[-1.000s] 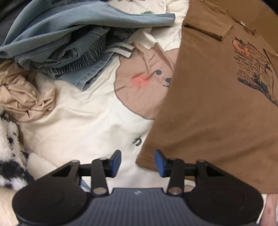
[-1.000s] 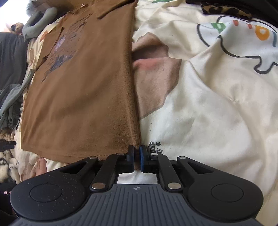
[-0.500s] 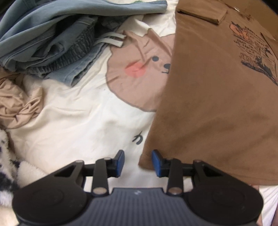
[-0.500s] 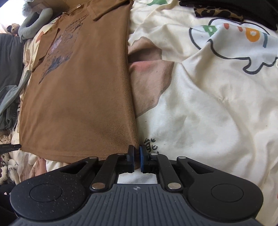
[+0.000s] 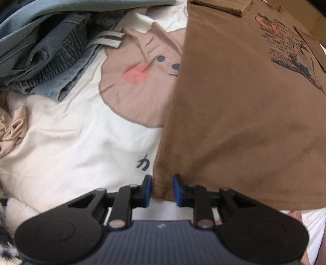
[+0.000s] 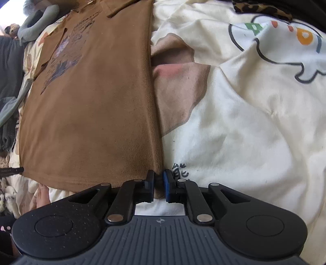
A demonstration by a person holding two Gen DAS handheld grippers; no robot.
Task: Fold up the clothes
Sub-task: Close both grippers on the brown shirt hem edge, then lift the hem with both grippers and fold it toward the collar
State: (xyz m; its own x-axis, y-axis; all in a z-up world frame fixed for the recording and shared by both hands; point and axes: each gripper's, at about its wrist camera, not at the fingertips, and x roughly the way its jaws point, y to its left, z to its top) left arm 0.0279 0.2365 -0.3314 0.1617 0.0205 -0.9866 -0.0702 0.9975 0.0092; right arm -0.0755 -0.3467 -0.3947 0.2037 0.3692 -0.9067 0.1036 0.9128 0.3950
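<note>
Cream bedsheet (image 5: 67, 146) with a cartoon bear print serves as the work surface, cluttered on the far left of the left wrist view with an unfolded beige garment (image 5: 10, 130) and a heap of blue denim clothes (image 5: 44, 53). Right of those lies the brown polo shirt (image 5: 234, 114), spread flat, print side up, with a sleeve already turned in near the collar. Left gripper (image 5: 162, 188) points down over the shirt's bottom-left hem corner; jaws closing, corner fabric between the blue pads, pads not clearly pressing yet. In the right wrist view the same shirt (image 6: 91, 106) runs away from the camera, long edge straight, collar at the far end. Right gripper (image 6: 158, 186) sits at the bottom-right hem corner; jaws opening, a narrow gap, shirt edge between them, grip looks released or nearly so. Further right only rumpled sheet and a leopard-print item (image 6: 262, 11) at the top. Progress judgement: early to middle on this shirt, sides look tucked, bottom-to-collar fold not yet done; denim pile and beige piece still unfolded.
</note>
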